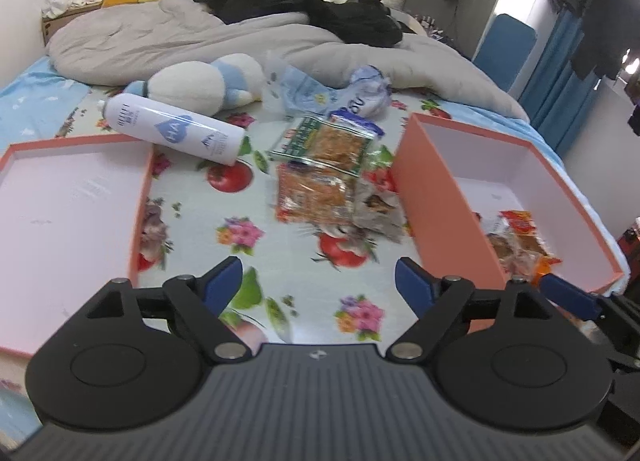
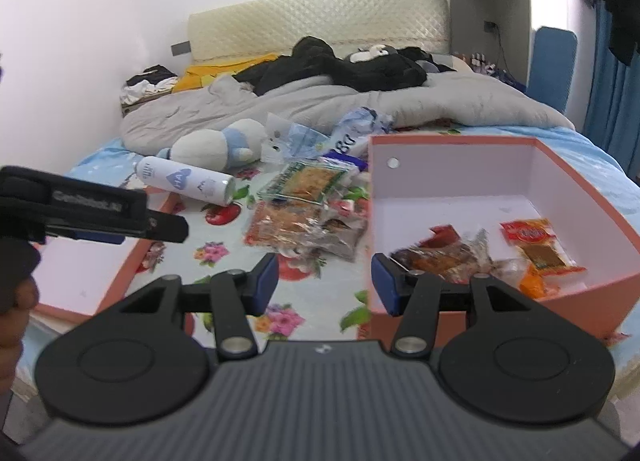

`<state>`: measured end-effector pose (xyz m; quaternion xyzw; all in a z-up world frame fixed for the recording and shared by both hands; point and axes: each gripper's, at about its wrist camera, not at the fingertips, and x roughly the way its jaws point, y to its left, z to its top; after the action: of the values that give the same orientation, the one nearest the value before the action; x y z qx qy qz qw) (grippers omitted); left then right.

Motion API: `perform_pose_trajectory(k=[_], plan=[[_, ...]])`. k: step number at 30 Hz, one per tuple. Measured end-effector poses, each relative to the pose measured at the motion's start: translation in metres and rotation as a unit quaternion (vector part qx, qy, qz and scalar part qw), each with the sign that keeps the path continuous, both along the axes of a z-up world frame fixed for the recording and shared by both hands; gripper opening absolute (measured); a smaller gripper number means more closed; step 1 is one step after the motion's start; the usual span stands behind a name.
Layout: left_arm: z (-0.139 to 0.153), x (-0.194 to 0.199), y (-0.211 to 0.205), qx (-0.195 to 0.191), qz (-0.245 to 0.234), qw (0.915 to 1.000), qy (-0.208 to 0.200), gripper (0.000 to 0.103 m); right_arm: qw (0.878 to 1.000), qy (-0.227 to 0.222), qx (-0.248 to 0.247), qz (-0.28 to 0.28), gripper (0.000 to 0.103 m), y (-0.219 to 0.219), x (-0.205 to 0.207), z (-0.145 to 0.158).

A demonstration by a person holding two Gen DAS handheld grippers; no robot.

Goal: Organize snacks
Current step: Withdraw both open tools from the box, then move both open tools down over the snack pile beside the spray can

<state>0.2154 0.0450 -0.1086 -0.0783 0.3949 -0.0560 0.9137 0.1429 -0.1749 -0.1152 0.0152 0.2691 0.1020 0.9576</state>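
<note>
Several snack packets (image 1: 320, 177) lie in a pile on the flowered sheet, between a shallow pink lid (image 1: 68, 197) on the left and a deep pink box (image 1: 436, 197) on the right. The pile (image 2: 304, 213) and box (image 2: 500, 297) also show in the right wrist view. Inside the box lie a brown packet (image 2: 440, 257) and an orange-red packet (image 2: 536, 245). My left gripper (image 1: 318, 285) is open and empty, above the sheet in front of the pile. My right gripper (image 2: 324, 281) is open and empty, over the box's near left corner. The left gripper's body (image 2: 80, 209) shows at the left.
A white spray bottle (image 1: 176, 129) lies beside the lid. A plush toy (image 1: 200, 85), crumpled plastic bags (image 1: 320, 89), a grey quilt (image 1: 200, 33) and black clothes (image 1: 320, 1) lie behind. The bed's right edge runs past the box.
</note>
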Motion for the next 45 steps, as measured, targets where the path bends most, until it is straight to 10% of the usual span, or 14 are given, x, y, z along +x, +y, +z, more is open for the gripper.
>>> perform_pose_trajectory(k=[14, 27, 36, 45], plan=[[-0.045, 0.113, 0.043, -0.04, 0.02, 0.9969, 0.064, 0.087, 1.0, 0.006, 0.018, -0.002, 0.054, 0.064, 0.08, -0.019], [-0.109, 0.215, 0.027, -0.013, -0.008, 0.9948, 0.101, 0.084, 0.992, 0.056, -0.083, -0.083, 0.054, 0.083, 0.165, -0.09], [-0.145, 0.243, 0.012, 0.023, -0.039, 0.9939, 0.101, 0.078, 0.981, 0.03, -0.187, -0.033, 0.073, 0.105, 0.178, -0.118], [-0.149, 0.252, -0.006, 0.052, -0.071, 0.9931, 0.078, 0.067, 0.97, 0.044, -0.238, -0.028, 0.072, 0.106, 0.189, -0.133]])
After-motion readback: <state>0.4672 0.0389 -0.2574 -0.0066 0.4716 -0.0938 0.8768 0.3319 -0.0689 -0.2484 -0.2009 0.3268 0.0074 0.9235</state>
